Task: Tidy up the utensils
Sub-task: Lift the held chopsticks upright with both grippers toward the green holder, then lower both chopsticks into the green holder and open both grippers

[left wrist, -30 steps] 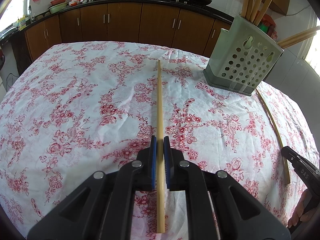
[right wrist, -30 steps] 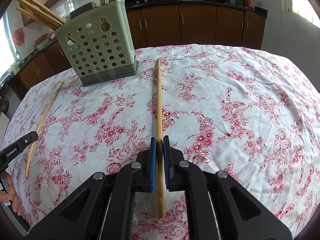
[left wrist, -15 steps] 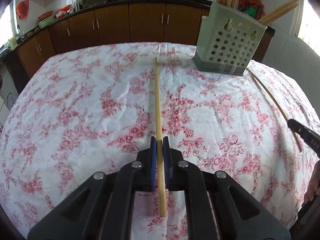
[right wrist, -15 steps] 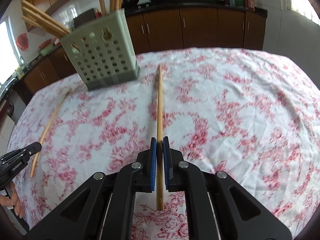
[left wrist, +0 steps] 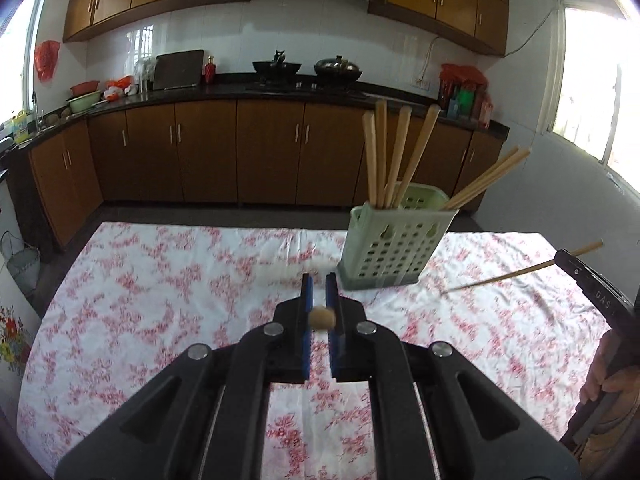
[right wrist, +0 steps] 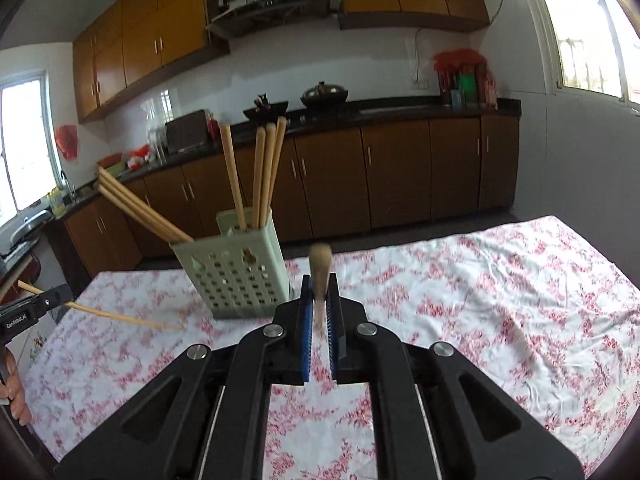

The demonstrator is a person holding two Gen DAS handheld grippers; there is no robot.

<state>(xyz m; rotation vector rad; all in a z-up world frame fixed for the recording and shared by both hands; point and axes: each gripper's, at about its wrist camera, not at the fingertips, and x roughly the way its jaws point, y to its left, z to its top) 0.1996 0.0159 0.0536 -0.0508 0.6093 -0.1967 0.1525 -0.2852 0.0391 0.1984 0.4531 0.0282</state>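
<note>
- So both grippers have a chopstick each, lifted off the table with the flowery cloth.
- Left gripper: pads clamped on a chopstick that points almost straight at its camera, so you mostly see the round end.
- Right gripper: squeezed on the other chopstick, blurry, tilted upward.
- Green holder stands on the table just ahead, already stuffed with chopsticks leaning all over.
</note>
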